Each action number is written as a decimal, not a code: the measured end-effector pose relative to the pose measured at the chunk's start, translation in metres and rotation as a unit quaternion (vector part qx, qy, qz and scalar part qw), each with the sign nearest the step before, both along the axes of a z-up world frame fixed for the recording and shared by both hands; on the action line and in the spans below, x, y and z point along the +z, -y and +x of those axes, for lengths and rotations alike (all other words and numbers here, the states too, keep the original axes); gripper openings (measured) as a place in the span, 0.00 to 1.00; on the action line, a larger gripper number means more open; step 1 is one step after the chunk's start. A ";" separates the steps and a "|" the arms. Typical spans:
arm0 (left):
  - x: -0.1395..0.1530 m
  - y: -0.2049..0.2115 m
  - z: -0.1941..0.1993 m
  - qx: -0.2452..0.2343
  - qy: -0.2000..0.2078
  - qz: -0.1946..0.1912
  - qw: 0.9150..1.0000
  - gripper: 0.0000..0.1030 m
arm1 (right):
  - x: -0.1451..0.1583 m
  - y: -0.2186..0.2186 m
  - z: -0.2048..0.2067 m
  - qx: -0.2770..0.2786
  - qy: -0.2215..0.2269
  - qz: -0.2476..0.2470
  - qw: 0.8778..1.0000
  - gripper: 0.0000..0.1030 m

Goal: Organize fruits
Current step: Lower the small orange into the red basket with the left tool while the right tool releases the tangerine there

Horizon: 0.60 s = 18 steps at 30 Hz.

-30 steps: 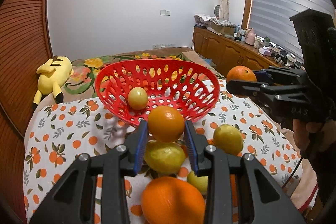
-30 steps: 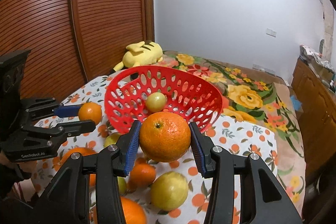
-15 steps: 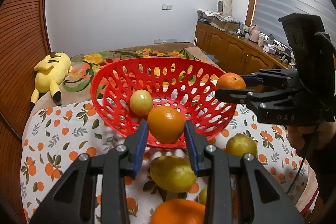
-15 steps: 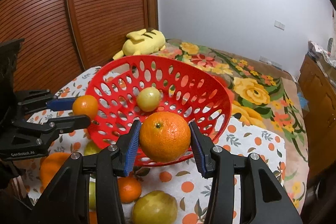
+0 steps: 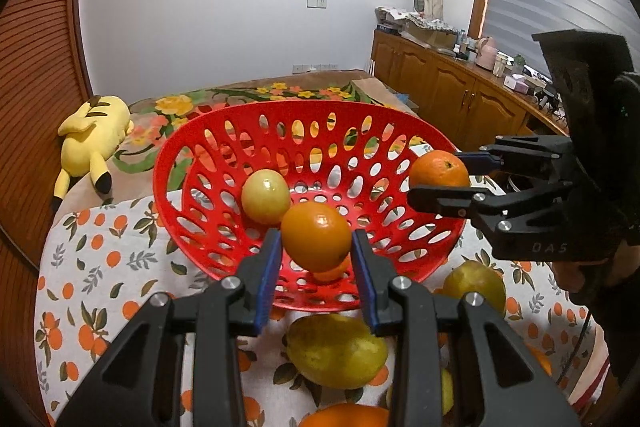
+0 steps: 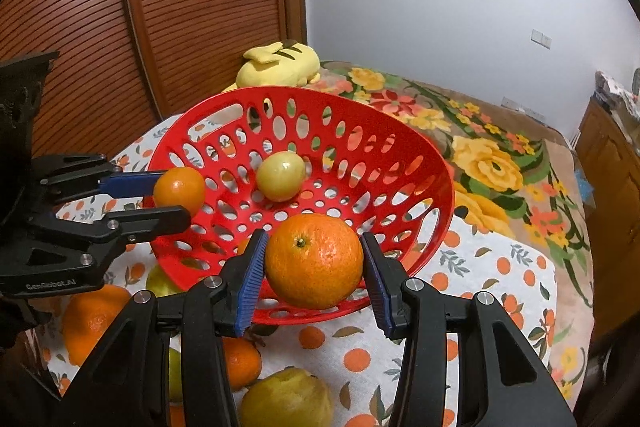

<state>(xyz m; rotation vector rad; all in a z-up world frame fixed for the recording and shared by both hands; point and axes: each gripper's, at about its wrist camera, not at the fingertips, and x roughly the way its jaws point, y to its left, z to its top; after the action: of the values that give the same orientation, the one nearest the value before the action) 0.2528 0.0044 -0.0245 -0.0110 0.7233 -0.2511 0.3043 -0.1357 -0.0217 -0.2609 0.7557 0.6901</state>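
Two grippers each clenched a fruit over the red perforated plastic basket (image 5: 176,183). Between the blue pads of the left gripper (image 5: 316,259) sat a small smooth orange (image 5: 316,235), gripped on both sides above the basket's near wall. The right gripper (image 6: 314,273) squeezed a larger dimpled orange (image 6: 314,261) above the near rim on its side. Beyond both sets of jaws, a pale yellow-green round fruit (image 5: 265,195) lay on the basket floor. Below the jaws, more oranges and a yellow-green pear-like fruit (image 5: 337,350) lay on the orange-print tablecloth (image 5: 100,267). A yellow plush toy (image 5: 90,139) lay far beyond, left.
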 end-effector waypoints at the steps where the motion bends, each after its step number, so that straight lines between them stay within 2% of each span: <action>1: -0.001 0.000 0.001 0.000 -0.001 0.001 1.000 0.33 | 0.000 0.000 0.000 0.000 0.000 0.000 1.000 0.45; 18: -0.008 -0.005 0.008 0.006 -0.011 -0.003 1.000 0.33 | 0.015 0.004 -0.012 -0.005 0.017 0.017 1.000 0.46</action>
<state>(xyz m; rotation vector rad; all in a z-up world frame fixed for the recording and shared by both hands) 0.2610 0.0098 -0.0327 -0.0235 0.7439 -0.2420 0.2928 -0.1398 -0.0063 -0.2362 0.7114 0.6867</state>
